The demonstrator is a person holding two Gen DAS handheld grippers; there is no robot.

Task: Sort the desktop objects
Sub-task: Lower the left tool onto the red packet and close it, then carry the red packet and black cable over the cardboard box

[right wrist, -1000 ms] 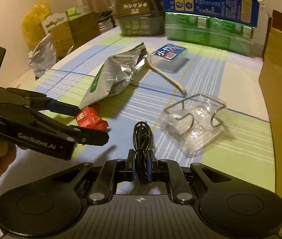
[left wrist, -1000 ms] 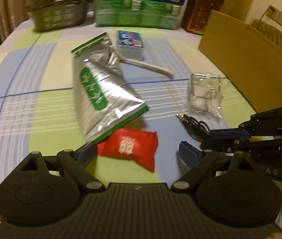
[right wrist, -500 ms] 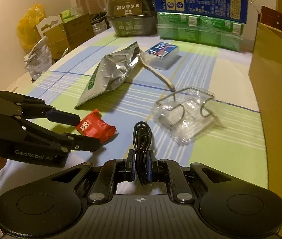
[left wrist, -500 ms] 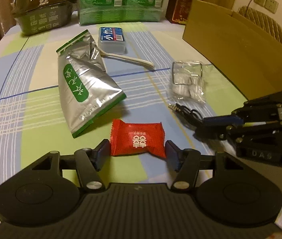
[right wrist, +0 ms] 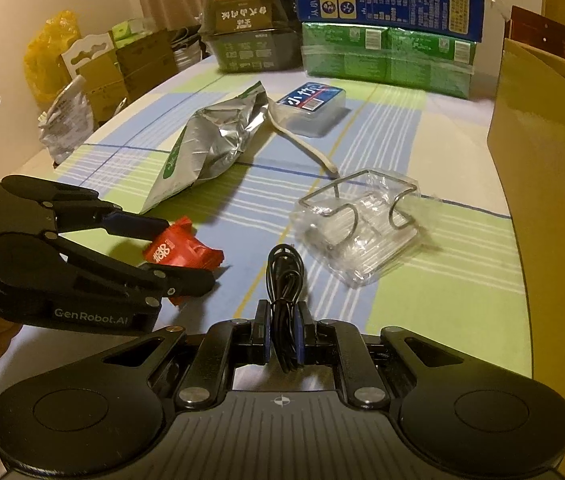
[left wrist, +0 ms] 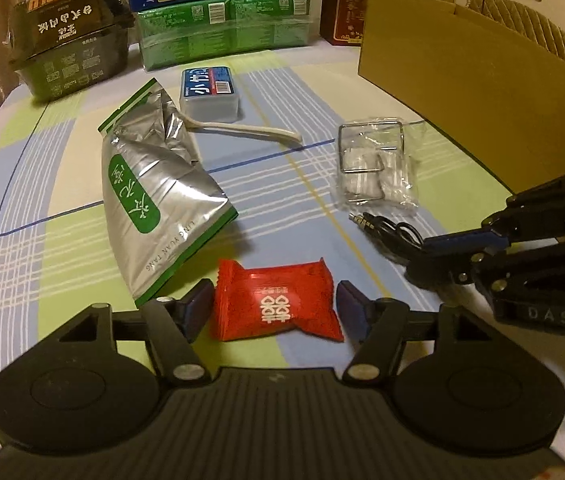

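A red candy packet lies on the checked tablecloth between the fingers of my left gripper, which is open around it with each pad close to a packet end. It also shows in the right wrist view, as does the left gripper. My right gripper is shut on a coiled black cable; the cable's plug rests on the cloth. The right gripper shows at the right of the left wrist view.
A silver and green foil bag, a blue-lidded plastic box, a cream spoon and a clear packet with a wire frame lie on the table. A cardboard box stands right. Stacked cartons line the back.
My left gripper has moved forward and centred on the red packet, which now sits between its fingers. The right gripper keeps its hold on the cable and has hardly moved.
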